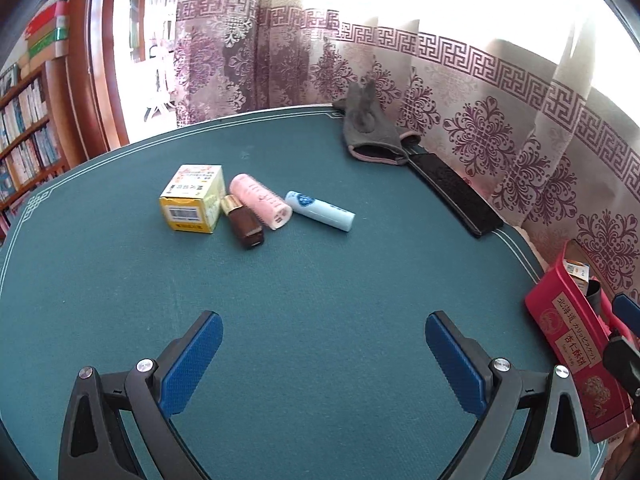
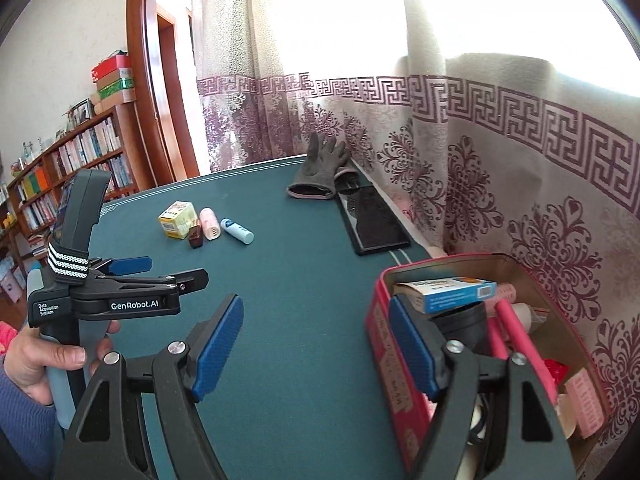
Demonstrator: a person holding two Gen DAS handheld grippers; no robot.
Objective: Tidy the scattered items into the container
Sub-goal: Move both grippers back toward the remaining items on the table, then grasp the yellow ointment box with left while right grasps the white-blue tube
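Container [image 2: 384, 320] at right jaws' edge

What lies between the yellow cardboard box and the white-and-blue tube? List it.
Two things, in the left wrist view: between the yellow cardboard box and white-and-blue tube lie a brown gold-capped bottle and a pink ribbed hair roller.

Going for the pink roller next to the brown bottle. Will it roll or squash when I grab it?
The pink roller is a cylinder lying on its side on flat cloth, so a nudge across it would probably roll it. It looks hollow and plastic, likely light and slightly springy. The brown bottle beside it may block rolling that way.
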